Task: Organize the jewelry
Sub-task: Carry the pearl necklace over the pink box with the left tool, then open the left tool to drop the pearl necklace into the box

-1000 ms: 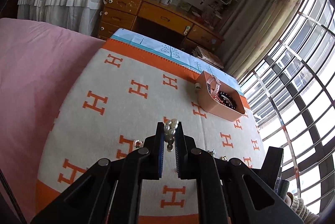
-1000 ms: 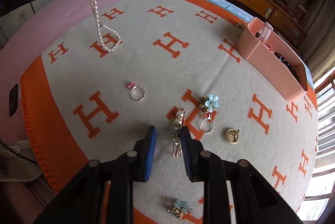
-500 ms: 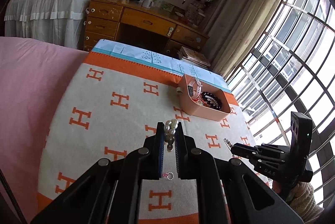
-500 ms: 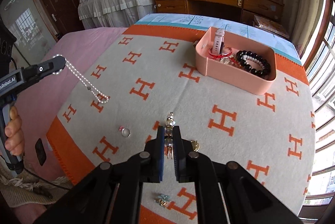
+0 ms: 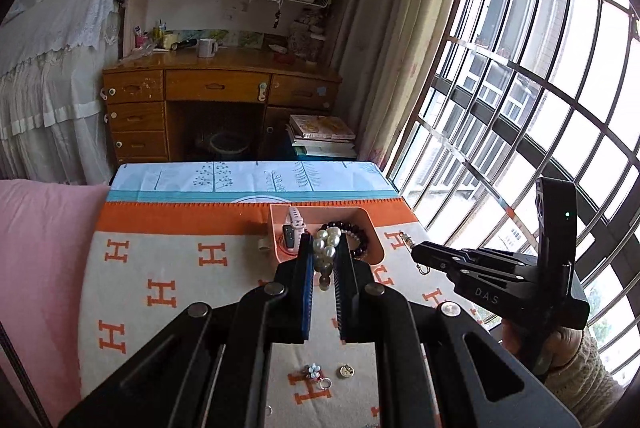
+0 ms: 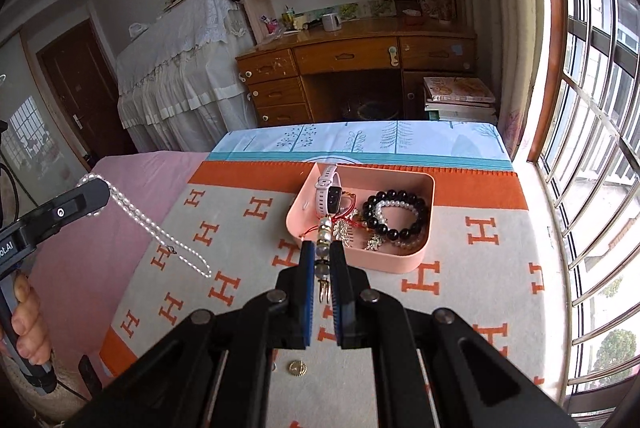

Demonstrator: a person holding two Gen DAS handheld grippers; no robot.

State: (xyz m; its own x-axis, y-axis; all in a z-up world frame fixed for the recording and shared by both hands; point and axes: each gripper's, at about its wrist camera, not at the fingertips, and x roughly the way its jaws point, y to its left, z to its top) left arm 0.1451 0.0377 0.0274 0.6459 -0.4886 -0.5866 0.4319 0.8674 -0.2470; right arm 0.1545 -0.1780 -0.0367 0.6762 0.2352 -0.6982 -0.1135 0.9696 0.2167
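Left wrist: left gripper [image 5: 324, 260] clamped on pearl necklace [image 5: 327, 246], pink tray [image 5: 276, 228] just ahead; flower ring [image 5: 314, 372] still below.

Right wrist: right gripper [image 6: 322, 260] pinching beaded clip [image 6: 323, 248], tray [image 6: 416, 260] ahead, part-filled.

glossy pearl necklace [image 5: 326, 248]; smooth plastic tray [image 6: 424, 256].

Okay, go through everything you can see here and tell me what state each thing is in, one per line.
Left tool: shut on the pearl necklace.
Pearl necklace: held up, strand dangling.
Right tool: shut on the beaded hair clip.
Beaded hair clip: lifted, at the tray's near edge.
Pink tray: open-topped, partly filled.
Watch: in the tray, leaning on its left wall.
Black bead bracelet: lying in the tray.
Flower ring: loose on the blanket.
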